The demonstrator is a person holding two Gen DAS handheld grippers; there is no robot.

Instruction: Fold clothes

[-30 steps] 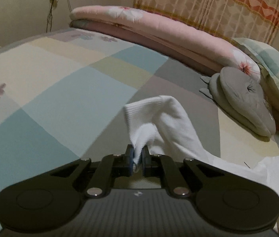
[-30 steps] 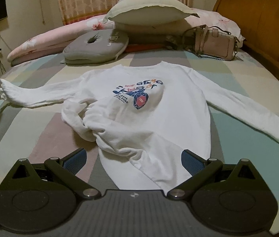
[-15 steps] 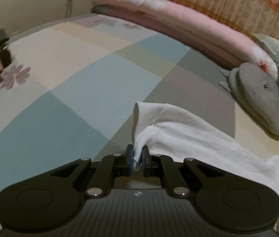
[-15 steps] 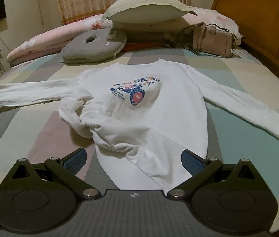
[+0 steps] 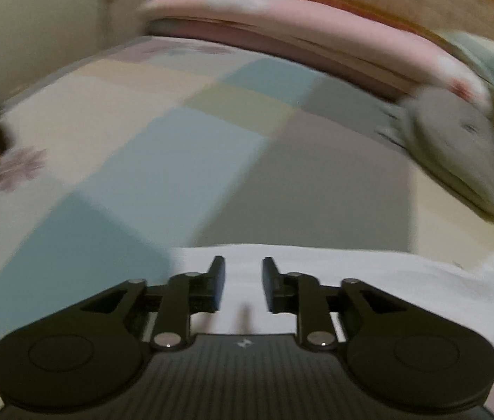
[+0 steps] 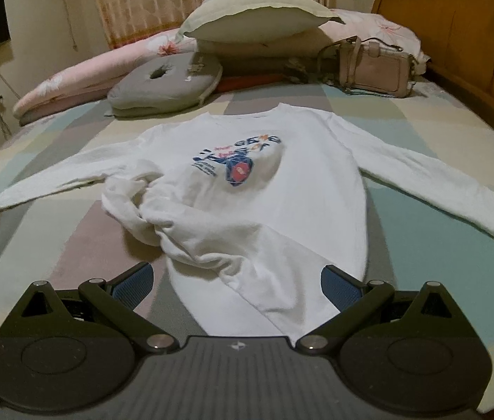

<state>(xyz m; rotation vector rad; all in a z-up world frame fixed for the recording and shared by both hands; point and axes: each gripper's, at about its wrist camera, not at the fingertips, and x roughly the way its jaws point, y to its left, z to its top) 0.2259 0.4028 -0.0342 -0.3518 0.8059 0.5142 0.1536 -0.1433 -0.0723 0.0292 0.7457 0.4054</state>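
— What does your left wrist view give you?

— A blurred one. My left gripper point(image 5: 243, 285) has its jaws opening, a narrow gap between the blue-faced pads. The soft white sleeve point(image 5: 369, 280) lies flat on the bedspread point(image 5: 191, 171) under and beyond the fingertips; nothing is pinched between them as far as I can see. The bedspread is smooth cloth in pastel blocks of blue, grey, cream and green. Beyond it sits a round, padded grey cushion point(image 5: 457, 150) and a long pink rolled quilt point(image 5: 299, 31).

— And the right wrist view?

— My right gripper point(image 6: 236, 283) stands wide open and grips nothing. Between and past its ribbed blue pads lies the white sweatshirt point(image 6: 282, 203), front up with a blue and red print on the chest. Both sleeves are spread outward; the hem on my left is bunched into a thick twisted fold. Behind it are the grey ring-shaped cushion, a plump pillow point(image 6: 254, 17), a stiff boxy pink handbag point(image 6: 373, 68) and a glossy wooden headboard point(image 6: 464, 31).
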